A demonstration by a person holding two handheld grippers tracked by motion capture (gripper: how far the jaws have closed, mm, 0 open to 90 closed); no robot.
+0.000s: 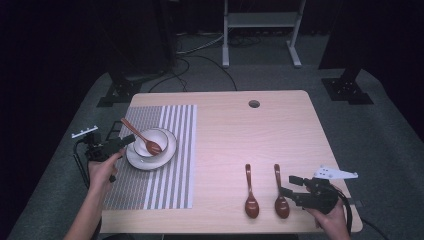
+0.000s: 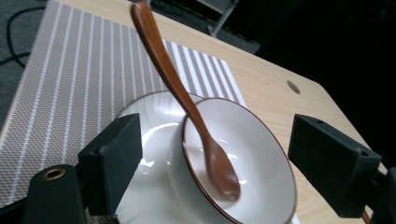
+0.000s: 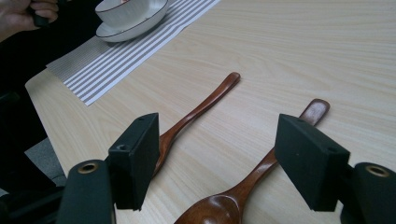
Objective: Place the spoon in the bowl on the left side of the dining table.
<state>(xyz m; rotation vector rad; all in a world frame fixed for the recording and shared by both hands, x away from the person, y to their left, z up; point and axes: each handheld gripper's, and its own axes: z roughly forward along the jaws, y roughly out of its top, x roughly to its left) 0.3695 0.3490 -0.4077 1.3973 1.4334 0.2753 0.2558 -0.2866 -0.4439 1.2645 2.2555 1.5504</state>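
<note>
High view, far left: left gripper (image 1: 131, 141) held low at the table's left edge, jaws pointing toward a white bowl (image 1: 161, 136) that sits on a white saucer (image 1: 136, 159), both on the striped placemat (image 1: 172, 172). A brown wooden spoon (image 1: 145, 140) lies in the bowl, its head down in the basin, its handle leaning out over the rim up and to the left. The left gripper view adds what the overhead cannot: the jaws stand wide apart, one pad to each side of the bowl (image 2: 261, 154) and holding nothing, and the bowl has a thin dark rim line; the spoon (image 2: 187, 105) head rests low against the inner wall, slightly blurred. Saucer (image 2: 154, 140) shows glossy beneath. Moving right across the pale wooden table (image 1: 260, 135): two more wooden spoons lie side by side near the front edge, handles pointing away, the left spoon (image 1: 250, 192) and the right spoon (image 1: 279, 192) apart from one another. Far right: right gripper (image 1: 288, 186) just beside the right spoon's head. The right gripper view shows its jaws spread wide and empty, the right spoon (image 3: 261, 172) lying between them on the table, the left spoon (image 3: 201, 109) passing behind the left pad. That view also catches the bowl (image 3: 128, 11) and placemat (image 3: 130, 51) far off, with the person's other hand (image 3: 25, 14) at the corner.
</note>
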